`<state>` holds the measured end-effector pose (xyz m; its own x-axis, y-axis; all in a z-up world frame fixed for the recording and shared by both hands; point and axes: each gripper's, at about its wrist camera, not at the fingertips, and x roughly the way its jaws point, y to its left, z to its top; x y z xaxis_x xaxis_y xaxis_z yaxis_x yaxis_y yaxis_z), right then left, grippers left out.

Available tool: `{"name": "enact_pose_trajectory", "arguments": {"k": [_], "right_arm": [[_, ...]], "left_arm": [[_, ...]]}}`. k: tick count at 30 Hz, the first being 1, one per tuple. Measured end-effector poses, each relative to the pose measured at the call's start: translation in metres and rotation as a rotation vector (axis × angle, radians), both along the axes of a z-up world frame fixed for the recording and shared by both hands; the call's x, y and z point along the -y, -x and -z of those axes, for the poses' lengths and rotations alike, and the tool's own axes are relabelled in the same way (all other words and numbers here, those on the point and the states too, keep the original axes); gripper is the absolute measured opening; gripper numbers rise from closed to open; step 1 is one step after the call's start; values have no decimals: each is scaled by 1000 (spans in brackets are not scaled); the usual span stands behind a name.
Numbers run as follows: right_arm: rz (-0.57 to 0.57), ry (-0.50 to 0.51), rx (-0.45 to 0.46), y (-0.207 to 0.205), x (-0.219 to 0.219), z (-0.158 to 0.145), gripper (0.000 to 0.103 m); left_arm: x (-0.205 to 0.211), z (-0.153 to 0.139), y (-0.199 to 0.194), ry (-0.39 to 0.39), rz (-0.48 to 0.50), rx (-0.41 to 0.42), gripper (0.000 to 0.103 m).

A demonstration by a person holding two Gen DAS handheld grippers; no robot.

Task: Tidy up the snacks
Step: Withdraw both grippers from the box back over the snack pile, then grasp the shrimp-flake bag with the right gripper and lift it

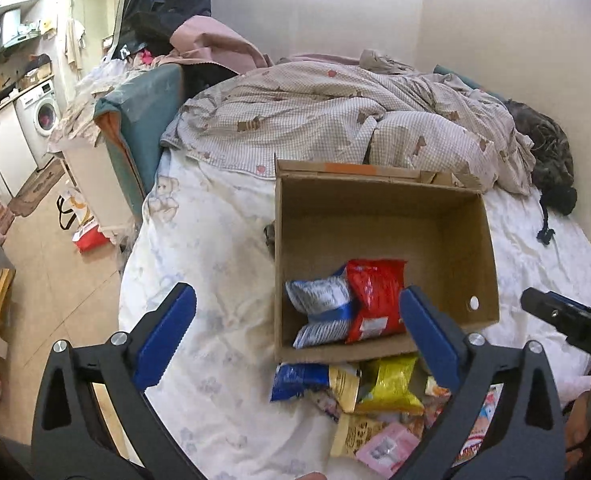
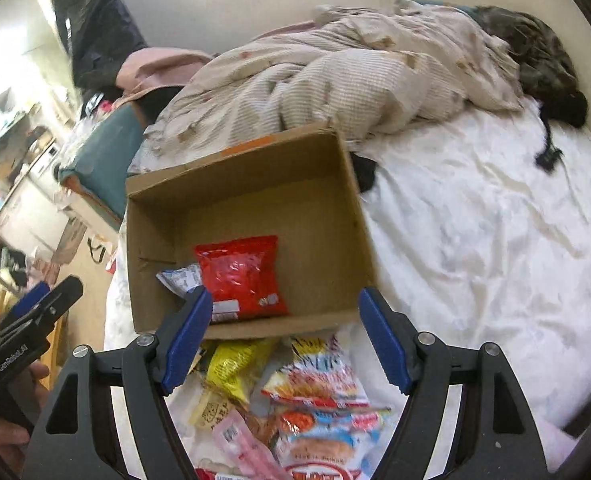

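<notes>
The left tool (image 1: 297,336) stands wide open and empty above the bed (image 1: 199,240); just ahead of its tips the cardboard box (image 1: 447,240) holds a red packet (image 1: 373,292) and a blue-and-white packet (image 1: 323,308), while beneath and between its jaws loose snacks lie heaped, a yellow packet (image 1: 387,384) among them. The right tool (image 2: 283,340) is also parted, gripping nothing, hovering over the same heap, with the box directly ahead. These packets look light, crinkly and slippery, their contents likely crushable; pinching a sealed edge or corner seems safest.
</notes>
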<state>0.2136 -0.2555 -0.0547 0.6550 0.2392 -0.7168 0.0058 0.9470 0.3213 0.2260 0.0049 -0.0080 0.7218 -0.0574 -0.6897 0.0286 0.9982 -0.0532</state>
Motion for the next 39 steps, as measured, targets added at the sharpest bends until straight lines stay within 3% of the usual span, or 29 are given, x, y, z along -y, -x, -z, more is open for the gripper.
{"name": "enact_pose_trajectory", "arguments": {"k": [4,15,21,25,28,35,39], "right_arm": [[16,4,-13,15,6,2,83],[-32,37,-18,52,-3,9,83],[-10,-22,48,69,13,11,83],[31,-17,19,70,29,18,83],[55,-52,-57,68,44,30,83],[39,-184,-450,46,45,102,83],[-4,-189,-545,33,26,125,83]], "left_arm": [[-1,1,11,-4,1,-7,101],[-5,13,50,10,26,-60,101],[-16,25,62,0,-53,-106,101],[-22,36,60,32,-81,-167,101],[-21,45,58,34,-87,-207,101],[-14,52,55,56,-68,-243,101],[-14,53,53,69,-67,-248,101]]}}
